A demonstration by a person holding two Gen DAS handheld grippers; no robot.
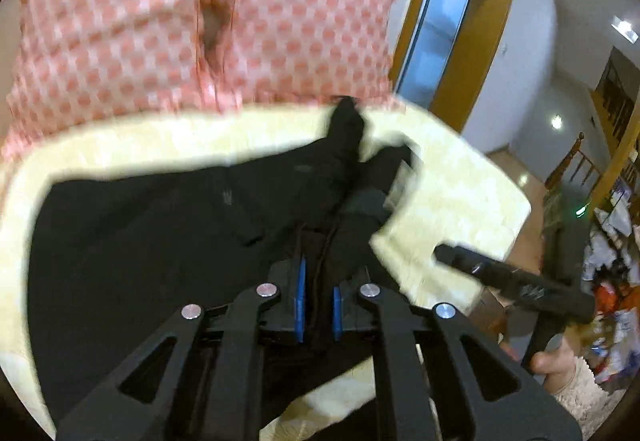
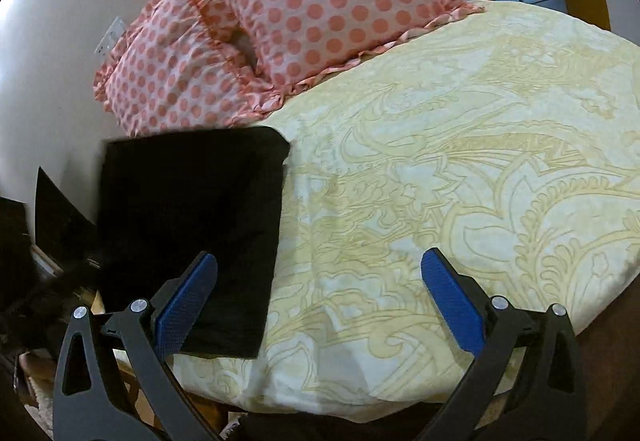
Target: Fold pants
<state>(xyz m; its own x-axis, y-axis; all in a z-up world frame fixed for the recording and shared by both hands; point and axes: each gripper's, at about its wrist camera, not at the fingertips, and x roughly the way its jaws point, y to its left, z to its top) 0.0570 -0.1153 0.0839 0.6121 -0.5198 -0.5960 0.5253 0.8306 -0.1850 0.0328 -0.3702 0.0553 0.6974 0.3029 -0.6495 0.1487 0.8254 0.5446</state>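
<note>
In the left wrist view, two pink polka-dot pillows [image 1: 200,25] fill the upper left of the frame, blurred. Below them a yellow patterned bedspread [image 1: 452,177] runs across the middle, and the black pants [image 1: 160,233] lie spread over it from the left edge to the centre. At bottom centre the left gripper [image 1: 319,305] has its blue pads [image 1: 299,293] nearly together, clenched on a fold of the black pants fabric that rises up between them. To the right of it, at the lower right of the frame, the right gripper [image 1: 516,285] shows as a dark bar over the bed's edge, with a person's hand [image 1: 556,361] under it; its jaw state cannot be told from this view. A yellow-framed door [image 1: 452,21] stands at upper right.

In the right wrist view, the same pillows [image 2: 280,25] sit at upper left against a pale wall [image 2: 52,41]. Below them, at centre left, the pants [image 2: 192,225] lie as a flat black rectangle on the bedspread [image 2: 460,161], reaching toward the lower left. The right gripper [image 2: 320,305] at the bottom has its jaws released and wide apart: the left blue pad [image 2: 184,309] hangs over the lower part of the pants, the other over bare bedspread, and nothing is held between them.
</note>
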